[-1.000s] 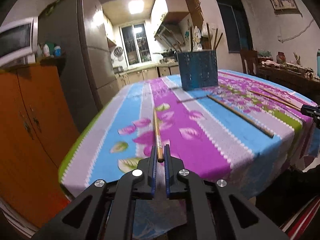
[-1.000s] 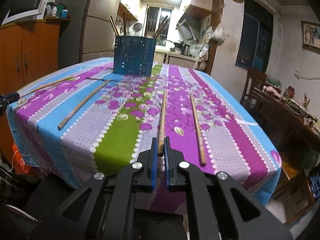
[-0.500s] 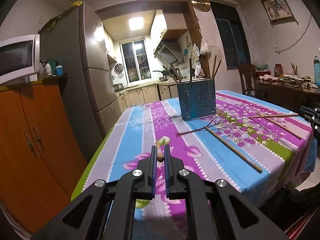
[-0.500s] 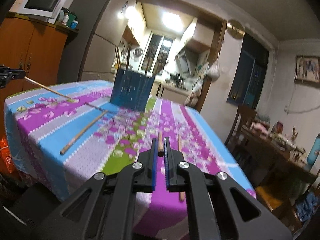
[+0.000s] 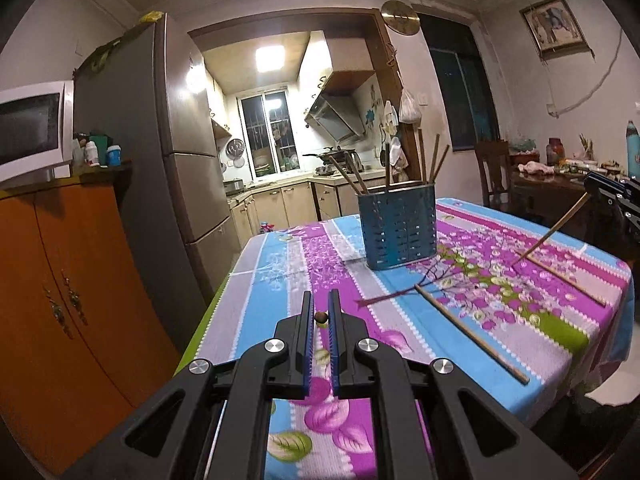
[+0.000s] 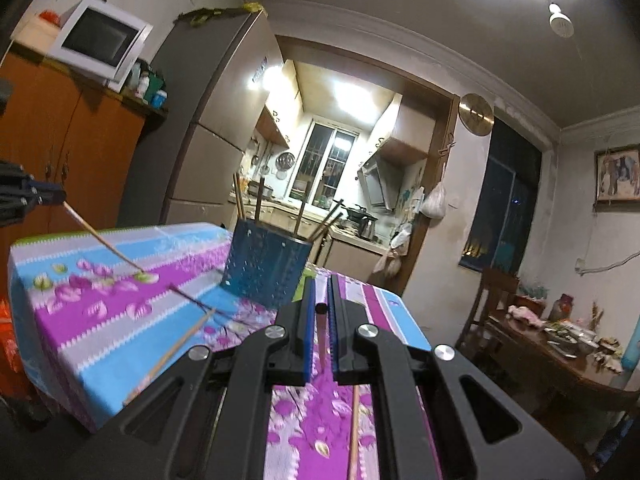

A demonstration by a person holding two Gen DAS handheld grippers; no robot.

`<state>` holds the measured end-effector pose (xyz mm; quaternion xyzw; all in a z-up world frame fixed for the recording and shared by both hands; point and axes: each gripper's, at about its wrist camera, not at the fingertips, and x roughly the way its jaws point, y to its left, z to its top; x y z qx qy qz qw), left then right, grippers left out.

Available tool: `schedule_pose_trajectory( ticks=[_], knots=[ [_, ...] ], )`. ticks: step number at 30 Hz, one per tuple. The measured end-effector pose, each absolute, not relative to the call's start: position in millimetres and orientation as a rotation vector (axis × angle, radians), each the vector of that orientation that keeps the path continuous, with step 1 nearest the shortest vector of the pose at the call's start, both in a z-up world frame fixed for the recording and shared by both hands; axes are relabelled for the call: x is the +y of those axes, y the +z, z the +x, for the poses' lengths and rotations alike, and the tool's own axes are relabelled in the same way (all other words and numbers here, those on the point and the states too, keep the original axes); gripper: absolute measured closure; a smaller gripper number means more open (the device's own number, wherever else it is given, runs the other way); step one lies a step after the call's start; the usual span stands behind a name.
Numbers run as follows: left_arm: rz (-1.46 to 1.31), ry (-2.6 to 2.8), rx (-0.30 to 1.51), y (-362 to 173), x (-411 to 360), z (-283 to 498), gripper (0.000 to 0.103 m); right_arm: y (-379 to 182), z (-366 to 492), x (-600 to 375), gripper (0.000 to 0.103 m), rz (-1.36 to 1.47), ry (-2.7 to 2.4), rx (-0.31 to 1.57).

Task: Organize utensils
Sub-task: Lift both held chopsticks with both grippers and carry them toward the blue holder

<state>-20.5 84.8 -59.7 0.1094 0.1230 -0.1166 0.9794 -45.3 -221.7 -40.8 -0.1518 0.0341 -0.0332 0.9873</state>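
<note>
My left gripper [image 5: 319,312] is shut on a wooden chopstick [image 5: 319,317], seen end-on; in the right wrist view that chopstick [image 6: 104,242] slants from the gripper down to the cloth. My right gripper [image 6: 321,304] is shut on another chopstick [image 6: 320,309]; in the left wrist view it [image 5: 556,228] tilts with its tip on the cloth. A blue perforated utensil holder [image 5: 396,230] [image 6: 264,272] with several chopsticks stands at the table's far middle. Loose chopsticks lie on the cloth: one [image 5: 468,336] in front of the holder, one [image 5: 568,278] at right.
The table carries a striped floral cloth [image 5: 280,280]. An orange cabinet [image 5: 60,280] with a microwave [image 5: 28,132] and a grey fridge [image 5: 160,160] stand left. A wooden chair [image 5: 490,172] and a cluttered side table [image 6: 560,336] stand right. Kitchen behind.
Both grippers have lifted and tilted up, each raising the held end of its chopstick off the cloth while the far tip stays down. The views now look higher into the room.
</note>
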Motion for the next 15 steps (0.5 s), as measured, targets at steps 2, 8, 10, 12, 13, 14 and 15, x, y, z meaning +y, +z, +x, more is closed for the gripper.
schedule_pose_trajectory(
  ticks=[2, 8, 10, 12, 13, 14, 15],
  knots=[
    [0.209, -0.242, 0.252, -53.5, 87.8, -14.0, 0.095, -32.2, -39.7, -226.5, 0.099, -0.289, -0.061, 0.065],
    [0.171, -0.261, 0.255, -29.4, 94.6, 4.9, 0.095, -4.9, -19.3, -242.4, 0.099, -0.224, -0.041, 0.074],
    [0.149, -0.265, 0.252, -20.2, 97.1, 11.2, 0.095, 3.0, -14.3, -246.9, 0.098, -0.211, -0.032, 0.071],
    [0.126, -0.271, 0.247, -11.8, 98.8, 16.7, 0.095, 9.5, -9.1, -250.1, 0.099, -0.203, -0.028, 0.069],
    [0.116, -0.274, 0.242, -7.1, 99.2, 19.5, 0.095, 14.1, -5.4, -252.6, 0.099, -0.195, -0.021, 0.072],
    [0.11, -0.277, 0.237, -2.9, 99.4, 22.5, 0.095, 18.3, -1.7, -255.1, 0.099, -0.185, -0.014, 0.077],
    [0.104, -0.279, 0.235, 0.5, 99.9, 25.3, 0.095, 22.5, 1.9, -257.5, 0.099, -0.173, -0.004, 0.084]
  ],
)
